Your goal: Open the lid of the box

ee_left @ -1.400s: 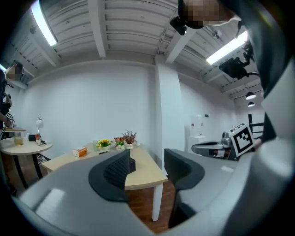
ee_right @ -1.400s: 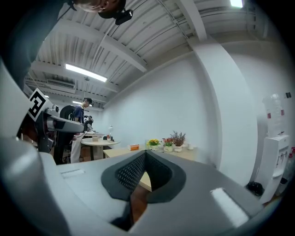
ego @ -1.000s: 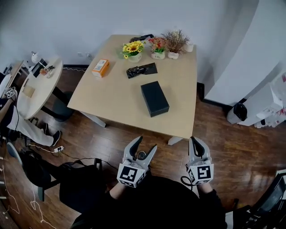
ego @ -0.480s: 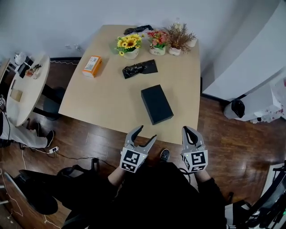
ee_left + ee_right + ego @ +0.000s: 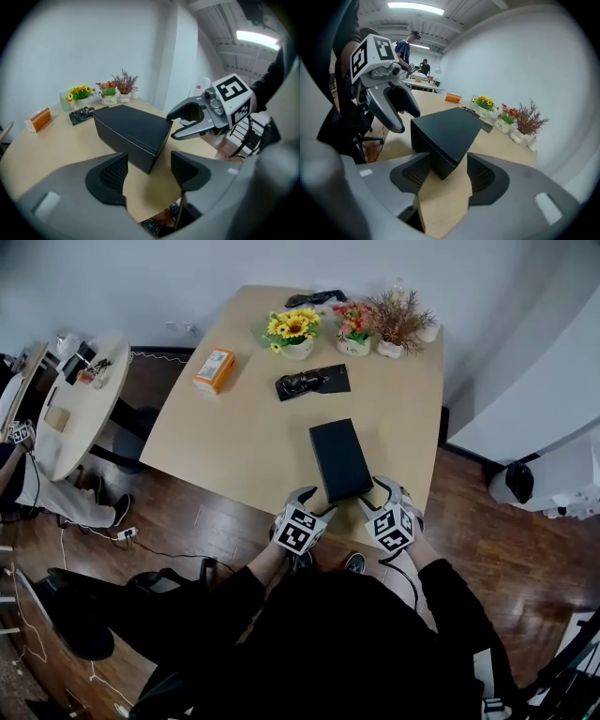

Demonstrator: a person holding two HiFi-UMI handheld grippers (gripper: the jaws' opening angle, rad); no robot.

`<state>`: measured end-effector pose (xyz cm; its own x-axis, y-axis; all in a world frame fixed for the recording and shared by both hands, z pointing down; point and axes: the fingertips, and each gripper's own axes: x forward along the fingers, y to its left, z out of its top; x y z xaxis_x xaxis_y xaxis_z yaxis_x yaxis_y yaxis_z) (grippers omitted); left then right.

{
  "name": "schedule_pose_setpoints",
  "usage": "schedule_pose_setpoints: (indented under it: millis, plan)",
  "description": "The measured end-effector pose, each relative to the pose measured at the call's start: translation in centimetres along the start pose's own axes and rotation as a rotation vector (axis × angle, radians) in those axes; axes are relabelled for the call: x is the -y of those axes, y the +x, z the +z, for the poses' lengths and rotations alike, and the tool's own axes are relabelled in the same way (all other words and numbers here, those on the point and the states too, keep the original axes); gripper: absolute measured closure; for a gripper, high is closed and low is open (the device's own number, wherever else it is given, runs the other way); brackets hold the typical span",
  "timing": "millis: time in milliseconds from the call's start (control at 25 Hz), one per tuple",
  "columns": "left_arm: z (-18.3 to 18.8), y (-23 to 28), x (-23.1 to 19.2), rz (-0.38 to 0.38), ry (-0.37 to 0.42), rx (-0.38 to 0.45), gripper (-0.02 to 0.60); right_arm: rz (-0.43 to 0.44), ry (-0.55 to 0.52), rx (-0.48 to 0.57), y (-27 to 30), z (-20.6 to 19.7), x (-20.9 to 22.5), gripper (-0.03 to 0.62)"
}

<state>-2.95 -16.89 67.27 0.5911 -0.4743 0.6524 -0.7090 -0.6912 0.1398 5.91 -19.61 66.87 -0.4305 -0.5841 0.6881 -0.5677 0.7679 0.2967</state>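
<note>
A shut black box (image 5: 339, 459) lies on the wooden table (image 5: 244, 437), its short end near the front edge. My left gripper (image 5: 314, 501) sits at the box's near left corner, jaws open; the box (image 5: 131, 126) stands just beyond its fingertips, not between them. At the near right corner, my right gripper (image 5: 380, 491) has its jaws opening. In the right gripper view the box corner (image 5: 445, 131) points into the gap of that gripper (image 5: 440, 171), with no pad touching it. Each gripper faces the other across the box end.
At the table's far edge stand a sunflower pot (image 5: 296, 332), a red-flower pot (image 5: 354, 329) and a dried-twig pot (image 5: 401, 329). An orange carton (image 5: 215, 369) and a black bag (image 5: 314, 382) lie mid-table. A round side table (image 5: 75, 409) is at left.
The person stepped up to the table and both grippers moved forward to the box's near end. The right jaws went from shut to open; the left jaws stayed open.
</note>
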Motion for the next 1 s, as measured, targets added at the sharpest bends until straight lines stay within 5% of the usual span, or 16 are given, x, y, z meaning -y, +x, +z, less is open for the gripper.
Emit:
schedule_pose_setpoints:
  millis: [240, 480, 840, 1000]
  plan:
    - [1.1, 0.6, -0.5, 0.024, -0.066, 0.05, 0.38, 0.011, 0.142, 0.023, 0.8, -0.1, -0.7, 0.384]
    - [0.8, 0.3, -0.6, 0.043, 0.004, 0.048, 0.382, -0.005, 0.188, 0.039, 0.7, 0.1, -1.5, 0.388]
    - [1.9, -0.5, -0.5, -0.082, -0.355, 0.197, 0.363, 0.015, 0.243, 0.021, 0.8, 0.1, -1.4, 0.393]
    - [1.6, -0.6, -0.6, -0.041, -0.299, 0.165, 0.377, 0.014, 0.213, 0.017, 0.7, 0.3, -1.4, 0.393]
